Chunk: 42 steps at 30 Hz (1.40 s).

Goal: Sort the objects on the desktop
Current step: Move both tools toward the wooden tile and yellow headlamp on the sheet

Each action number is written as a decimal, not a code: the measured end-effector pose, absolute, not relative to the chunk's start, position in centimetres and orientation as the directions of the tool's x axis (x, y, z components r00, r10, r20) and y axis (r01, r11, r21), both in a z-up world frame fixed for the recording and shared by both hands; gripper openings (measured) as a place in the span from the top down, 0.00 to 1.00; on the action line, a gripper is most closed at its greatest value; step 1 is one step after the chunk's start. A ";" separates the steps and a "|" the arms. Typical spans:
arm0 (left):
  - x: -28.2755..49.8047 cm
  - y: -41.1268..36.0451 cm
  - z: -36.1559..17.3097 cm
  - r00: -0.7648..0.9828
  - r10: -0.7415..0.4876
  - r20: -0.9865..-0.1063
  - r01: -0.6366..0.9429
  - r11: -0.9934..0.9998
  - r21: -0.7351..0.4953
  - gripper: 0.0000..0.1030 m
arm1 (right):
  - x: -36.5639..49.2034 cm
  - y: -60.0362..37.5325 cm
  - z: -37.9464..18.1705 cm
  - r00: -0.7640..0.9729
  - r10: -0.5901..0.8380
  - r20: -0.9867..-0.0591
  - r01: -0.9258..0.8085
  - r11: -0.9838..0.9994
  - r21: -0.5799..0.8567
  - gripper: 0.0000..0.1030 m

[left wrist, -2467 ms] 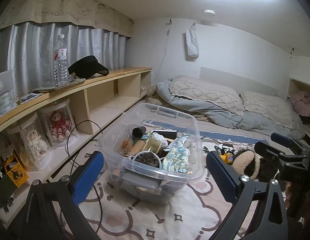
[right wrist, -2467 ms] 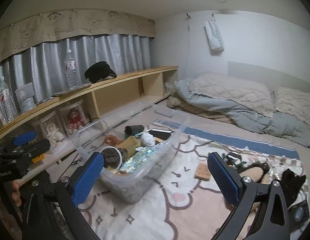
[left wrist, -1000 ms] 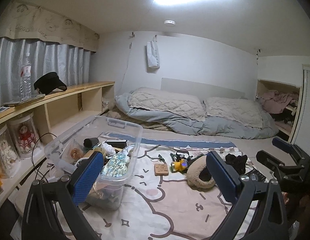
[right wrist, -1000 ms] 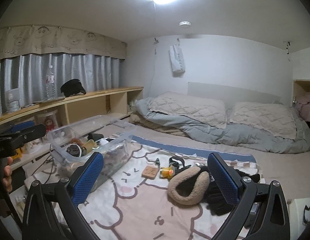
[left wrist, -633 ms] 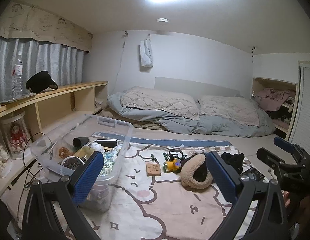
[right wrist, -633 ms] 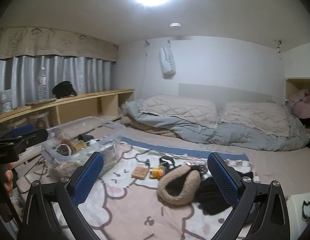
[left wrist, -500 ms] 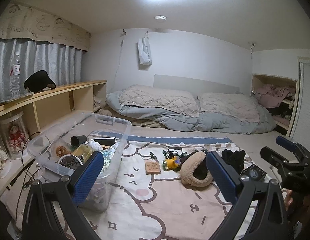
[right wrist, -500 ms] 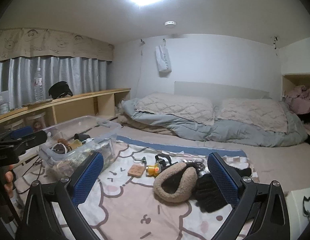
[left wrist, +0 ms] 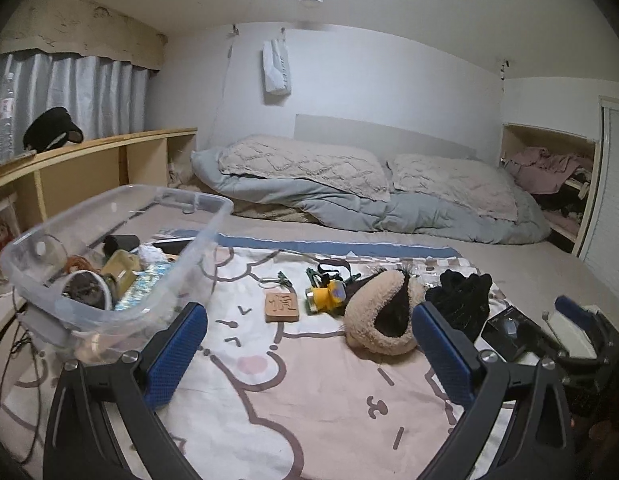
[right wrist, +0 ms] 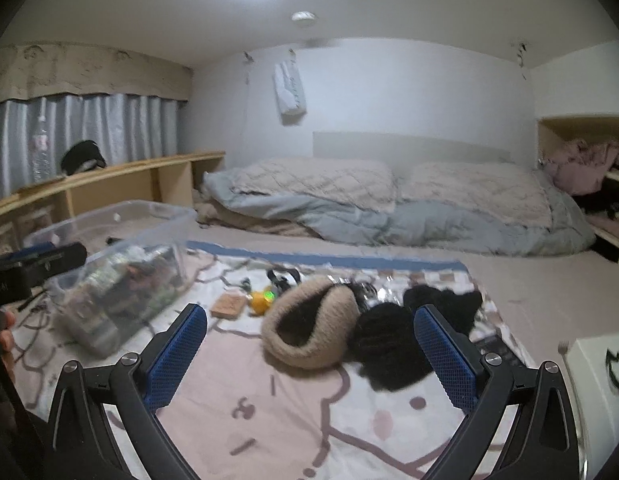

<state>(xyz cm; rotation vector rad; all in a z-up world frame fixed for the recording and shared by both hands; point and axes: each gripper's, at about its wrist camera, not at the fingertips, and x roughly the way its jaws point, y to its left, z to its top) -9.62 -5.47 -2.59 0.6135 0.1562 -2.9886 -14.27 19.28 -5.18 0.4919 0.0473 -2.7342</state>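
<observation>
Over the last couple of seconds both cameras had swung away from the clear plastic bin (left wrist: 121, 240), which had filled the middle of each view, so that it sat at the left of the frame and the loose things on the bed lay between the fingers. That suggested one drop-off was over and the next pick was being lined up. The left gripper (left wrist: 309, 354) was spread wide with nothing in it, hanging over the cartoon-print blanket (left wrist: 309, 392). The right gripper (right wrist: 311, 354) was likewise apart and empty, and it faced the fuzzy tan earmuff (right wrist: 309, 324) most squarely, so that seemed the likeliest next target. Counting from left to right in the left wrist view: one bin at centre left, already holding a jumble I could not count item by item; one small wooden block (left wrist: 282, 307) with a carved mark; one tangle of dark cords or clips (left wrist: 327, 272) just behind it, too knotted to number; one yellow toy-like gadget (left wrist: 329, 295); one earmuff (left wrist: 379, 312) touching it; one heap of black knitwear (left wrist: 465, 296), possibly a pair of gloves; and one flat black card or case (left wrist: 505, 328) at lower right. So roughly six loose things were still waiting on the bed beside the bin.
</observation>
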 end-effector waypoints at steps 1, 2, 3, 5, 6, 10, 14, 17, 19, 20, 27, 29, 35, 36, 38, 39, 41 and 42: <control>-9.9 -5.4 -2.9 -0.917 -0.061 -0.395 0.101 -0.992 -0.081 0.00 | -14.6 19.4 -5.7 -0.871 -0.342 -0.354 0.353 -0.935 0.036 0.00; -10.5 -5.2 -3.5 -0.918 -0.055 -0.394 0.094 -0.992 -0.080 0.00 | -14.8 19.5 -6.2 -0.867 -0.341 -0.364 0.351 -0.936 0.040 0.00; -10.8 -5.1 -3.8 -0.918 -0.049 -0.393 0.088 -0.993 -0.081 0.00 | -15.1 19.5 -6.9 -0.861 -0.336 -0.381 0.348 -0.937 0.040 0.00; -12.1 -4.9 -4.8 -0.914 -0.028 -0.404 0.068 -0.994 -0.086 0.00 | -15.6 19.5 -7.9 -0.857 -0.322 -0.402 0.339 -0.940 0.031 0.00; -12.6 -4.8 -5.1 -0.911 -0.021 -0.412 0.063 -0.994 -0.088 0.00 | -15.8 19.6 -8.3 -0.855 -0.317 -0.411 0.335 -0.942 0.029 0.00; -14.9 -4.3 -7.0 -0.893 0.009 -0.449 0.043 -0.994 -0.105 0.00 | -16.7 19.9 -9.8 -0.841 -0.311 -0.444 0.321 -0.945 0.053 0.00; -16.9 -3.9 -8.7 -0.876 0.025 -0.482 0.037 -0.992 -0.119 0.00 | -17.3 20.3 -11.1 -0.831 -0.283 -0.478 0.301 -0.953 0.040 0.00; -18.2 -3.8 -9.9 -0.862 0.025 -0.507 0.043 -0.992 -0.122 0.00 | -18.0 21.0 -11.9 -0.825 -0.265 -0.500 0.281 -0.959 0.046 0.00; -19.1 -4.0 -10.6 -0.851 0.023 -0.524 0.051 -0.991 -0.126 0.00 | -18.5 21.6 -12.2 -0.817 -0.259 -0.516 0.266 -0.962 0.061 0.00; -19.5 -4.1 -11.1 -0.845 0.020 -0.535 0.058 -0.990 -0.128 0.00 | -18.8 21.8 -12.4 -0.811 -0.260 -0.525 0.260 -0.963 0.074 0.00; -22.7 -6.3 -14.1 -0.790 -0.002 -0.613 0.127 -0.979 -0.160 0.00 | -21.5 21.8 -14.3 -0.747 -0.285 -0.600 0.253 -0.957 0.139 0.26; -24.0 -7.0 -14.7 -0.778 -0.012 -0.628 0.145 -0.976 -0.162 0.00 | -22.4 21.5 -15.0 -0.725 -0.302 -0.619 0.260 -0.952 0.161 0.27; -27.8 -8.2 -15.7 -0.753 -0.041 -0.657 0.171 -0.976 -0.136 0.02 | -24.2 20.2 -16.3 -0.672 -0.347 -0.654 0.299 -0.935 0.190 0.36; -28.3 -8.4 -15.9 -0.750 -0.050 -0.659 0.179 -0.975 -0.130 0.02 | -24.5 20.1 -16.4 -0.668 -0.352 -0.655 0.302 -0.933 0.194 0.40; -29.6 -8.9 -16.5 -0.739 -0.075 -0.669 0.198 -0.974 -0.109 0.02 | -25.2 19.8 -16.6 -0.657 -0.369 -0.657 0.314 -0.927 0.206 0.45; -30.2 -9.2 -16.7 -0.734 -0.085 -0.674 0.206 -0.973 -0.102 0.02 | -25.5 19.6 -16.7 -0.651 -0.378 -0.658 0.320 -0.923 0.214 0.48; -31.4 -9.7 -17.5 -0.719 -0.106 -0.687 0.225 -0.970 -0.086 0.02 | -26.2 19.3 -16.7 -0.634 -0.408 -0.657 0.336 -0.910 0.241 0.52; -31.9 -9.9 -17.8 -0.712 -0.113 -0.693 0.232 -0.969 -0.080 0.02 | -26.5 19.0 -16.7 -0.625 -0.422 -0.657 0.345 -0.904 0.252 0.55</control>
